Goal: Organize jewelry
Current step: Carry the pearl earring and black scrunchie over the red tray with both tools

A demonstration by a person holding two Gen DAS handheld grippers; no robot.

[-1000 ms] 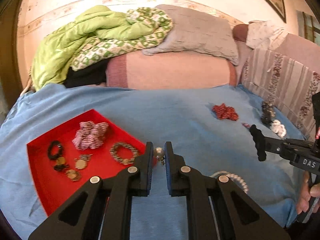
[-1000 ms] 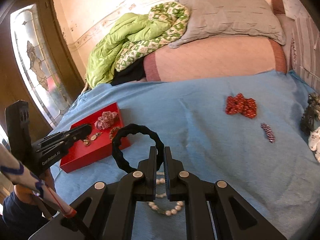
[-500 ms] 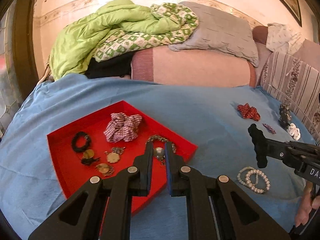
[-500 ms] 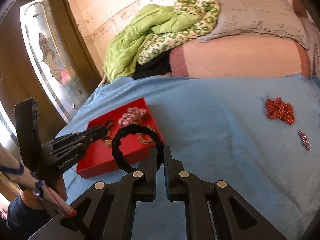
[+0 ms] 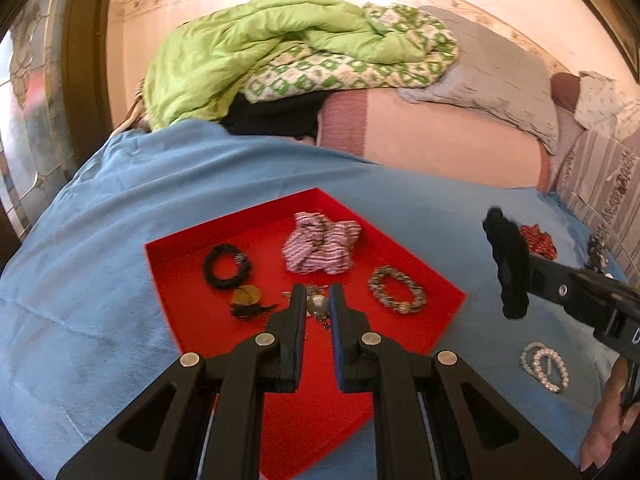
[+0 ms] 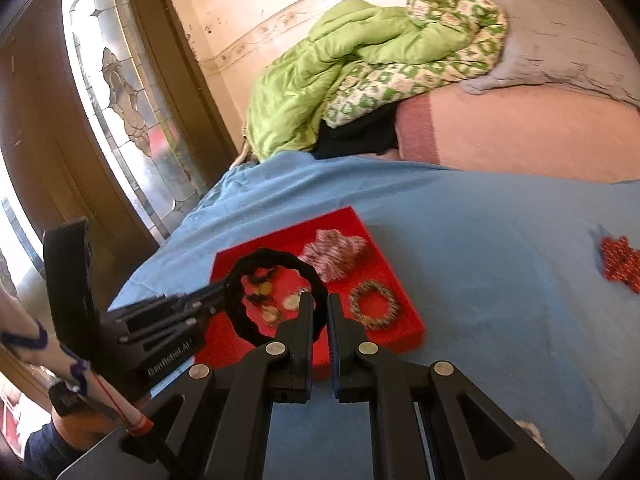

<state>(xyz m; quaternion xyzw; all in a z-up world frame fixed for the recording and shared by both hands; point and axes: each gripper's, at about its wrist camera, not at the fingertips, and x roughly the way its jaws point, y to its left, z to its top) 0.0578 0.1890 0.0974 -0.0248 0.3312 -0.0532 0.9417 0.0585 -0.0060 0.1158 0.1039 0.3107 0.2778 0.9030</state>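
A red tray (image 5: 188,292) lies on the blue bedsheet (image 5: 100,216). It holds a striped scrunchie (image 5: 322,246), a black band (image 5: 226,266), a beaded bracelet (image 5: 396,290) and gold earrings (image 5: 246,298). My left gripper (image 5: 318,296) hangs over the tray's middle, shut on a small silver ball earring (image 5: 318,306). My right gripper (image 6: 320,306) is shut on a black ring-shaped scrunchie (image 6: 240,312), which is held just above the tray's near right part. Through the ring I see the gold pieces in the tray.
On the sheet to the right of the tray lie a pearl bracelet (image 5: 544,366) and a red beaded piece (image 6: 620,262). A green quilt (image 5: 248,52) and grey pillow (image 5: 500,68) are piled at the back. A glass door (image 6: 120,100) stands at the left.
Both grippers have moved left across the bed, each with its piece. The left one went from the tray's edge to over its middle. The right one left the pearls and reached the tray.
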